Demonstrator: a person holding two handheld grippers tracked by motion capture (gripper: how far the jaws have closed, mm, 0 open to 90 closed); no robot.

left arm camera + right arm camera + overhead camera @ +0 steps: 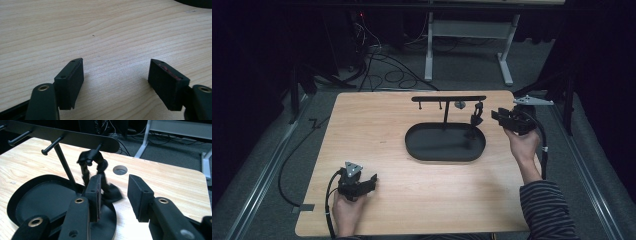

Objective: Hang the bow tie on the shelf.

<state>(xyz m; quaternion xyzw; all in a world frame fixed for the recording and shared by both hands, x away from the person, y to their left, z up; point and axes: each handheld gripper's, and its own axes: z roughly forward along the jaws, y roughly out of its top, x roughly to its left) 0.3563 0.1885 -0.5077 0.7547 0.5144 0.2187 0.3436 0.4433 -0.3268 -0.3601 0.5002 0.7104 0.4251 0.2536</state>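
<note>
- My right gripper [113, 195] hovers at the right end of the black stand [447, 98], its fingers [94, 195] partly open with nothing between them.
- A black strap-like thing [96, 167] hangs from the stand's rightmost peg, just beyond my left-hand finger; its lower end dangles over the black oval tray [414, 145]. Whether finger and strap touch, I cannot tell.
- My left gripper [116, 80] rests low on the wooden counter [377, 125], fingers wide apart and empty, well apart from the tray.
</note>
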